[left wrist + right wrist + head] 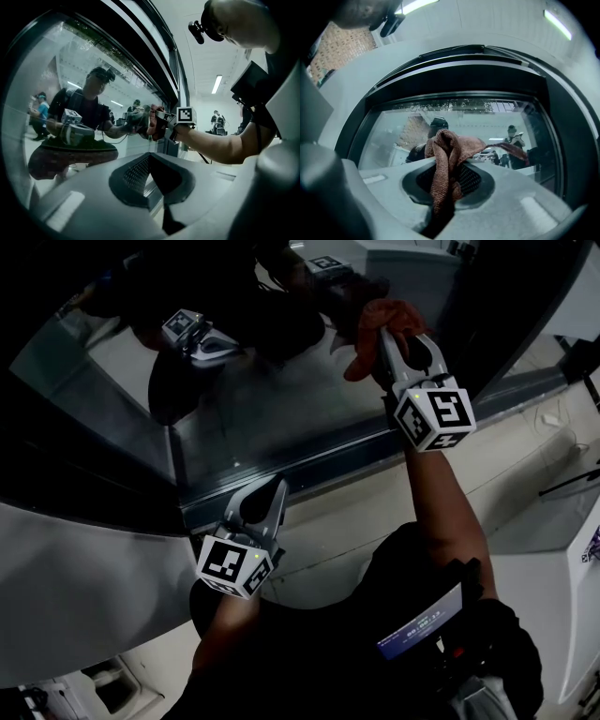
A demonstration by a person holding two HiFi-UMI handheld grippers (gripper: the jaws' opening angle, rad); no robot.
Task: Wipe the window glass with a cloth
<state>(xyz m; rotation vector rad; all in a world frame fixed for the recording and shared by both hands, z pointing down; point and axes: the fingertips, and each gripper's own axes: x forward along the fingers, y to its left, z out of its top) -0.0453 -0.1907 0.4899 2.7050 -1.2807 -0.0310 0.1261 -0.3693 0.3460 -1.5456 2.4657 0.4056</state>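
1. The cloth (375,324) sits bunched in the right gripper (401,343), whose jaws are clamped tight on it. Its free fold lies against the window glass (281,409), as far as we can tell, toward the pane's right edge.
2. We judge a wiping stroke is in hand — to do it well, we press the fold flat so that fabric, not jaw tips, meets the pane.
3. We plan overlapping passes toward the left edge, with even pressure.
4. The left gripper (267,495) has its jaws closed on nothing, beside the lower frame (319,463) — we hold it off the glass to avoid marks.
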